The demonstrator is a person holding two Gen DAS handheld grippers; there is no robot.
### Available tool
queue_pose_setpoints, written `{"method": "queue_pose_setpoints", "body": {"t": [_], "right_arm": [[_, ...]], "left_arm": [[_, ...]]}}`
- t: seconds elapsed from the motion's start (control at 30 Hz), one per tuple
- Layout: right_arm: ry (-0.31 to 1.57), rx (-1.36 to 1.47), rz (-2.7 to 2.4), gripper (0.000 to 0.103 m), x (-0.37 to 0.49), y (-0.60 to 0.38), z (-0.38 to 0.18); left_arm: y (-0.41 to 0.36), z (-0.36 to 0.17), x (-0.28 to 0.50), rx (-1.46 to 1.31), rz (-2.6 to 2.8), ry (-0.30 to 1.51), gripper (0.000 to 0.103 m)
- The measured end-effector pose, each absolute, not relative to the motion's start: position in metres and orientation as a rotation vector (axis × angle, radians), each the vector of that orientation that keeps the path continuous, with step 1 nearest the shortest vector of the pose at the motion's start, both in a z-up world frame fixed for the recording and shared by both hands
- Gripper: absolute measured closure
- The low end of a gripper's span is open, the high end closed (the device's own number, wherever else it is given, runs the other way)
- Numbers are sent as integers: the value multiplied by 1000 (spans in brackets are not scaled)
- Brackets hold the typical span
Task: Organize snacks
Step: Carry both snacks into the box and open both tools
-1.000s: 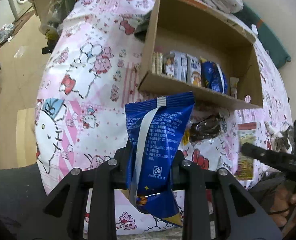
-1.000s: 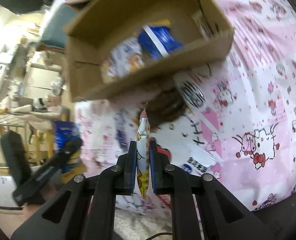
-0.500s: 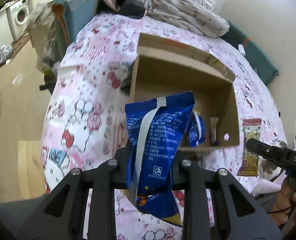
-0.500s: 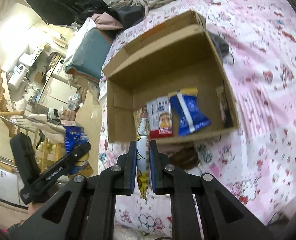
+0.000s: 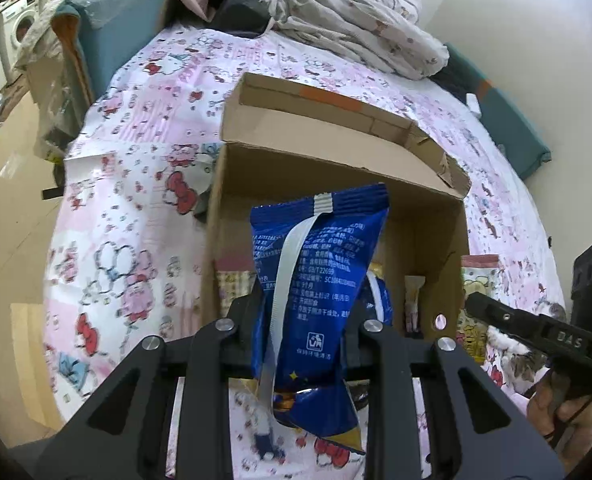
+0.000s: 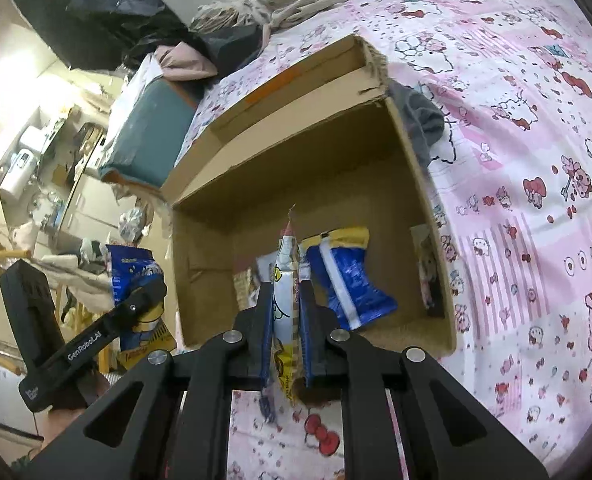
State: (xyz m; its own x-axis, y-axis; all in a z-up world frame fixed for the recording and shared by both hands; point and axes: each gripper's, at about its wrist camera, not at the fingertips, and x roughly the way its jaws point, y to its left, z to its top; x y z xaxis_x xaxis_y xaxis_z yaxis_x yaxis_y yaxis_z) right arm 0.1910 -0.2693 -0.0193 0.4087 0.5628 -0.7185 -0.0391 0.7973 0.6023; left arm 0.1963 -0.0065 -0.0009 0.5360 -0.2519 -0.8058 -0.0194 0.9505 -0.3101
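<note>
Box (image 6: 336,152) holds snacks — blue packet (image 6: 348,280) inside.

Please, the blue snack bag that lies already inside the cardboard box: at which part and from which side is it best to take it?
Probably from above, through the open top of the cardboard box. The blue snack bag leans with its yellow crimped end uppermost; that flat seam suits the tongs better than its puffy middle. The box walls block any sideways approach.

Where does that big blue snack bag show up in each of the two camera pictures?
Left wrist view: the blue snack bag fills the lower middle, clamped upright in the left gripper, in front of the box.
Right wrist view: the same bag is small at the left edge, held beside the box.
Shared landmark: the open cardboard box on the pink bedsheet.
</note>
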Motion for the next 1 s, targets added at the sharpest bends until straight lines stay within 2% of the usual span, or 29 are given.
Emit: {"method": "queue_pose_setpoints", "body": {"t": [0.37,0.67,0.77,0.83,0.87,0.9,0.93,0.97,1.0], "right_arm": [[1174,588,334,90,201,-274,-48],[1192,552,319,86,206,-267,-52],[1176,515,314,86,206,-262,-48],[1156,484,297,79,205,-259,-44],[1152,480,312,70,204,-257,-43],[1151,482,322,51,204,-256,-44],[1146,484,327,39,204,-256,-44],[1132,488,327,28,202,-255,-43],[1128,484,328,28,202,-254,-42]], "left_arm": [[-10,-37,206,-253,-105,1005,79],[-12,-36,207,-253,-108,991,78],[-17,-36,206,-261,-130,1000,65],[-21,-34,204,-243,-147,989,62],[-24,-32,203,-221,-148,984,61],[-26,-31,202,-205,-149,979,55],[-27,-29,201,-195,-152,974,46],[-28,-28,200,-188,-151,968,40],[-28,-27,200,-184,-146,965,31]]}}
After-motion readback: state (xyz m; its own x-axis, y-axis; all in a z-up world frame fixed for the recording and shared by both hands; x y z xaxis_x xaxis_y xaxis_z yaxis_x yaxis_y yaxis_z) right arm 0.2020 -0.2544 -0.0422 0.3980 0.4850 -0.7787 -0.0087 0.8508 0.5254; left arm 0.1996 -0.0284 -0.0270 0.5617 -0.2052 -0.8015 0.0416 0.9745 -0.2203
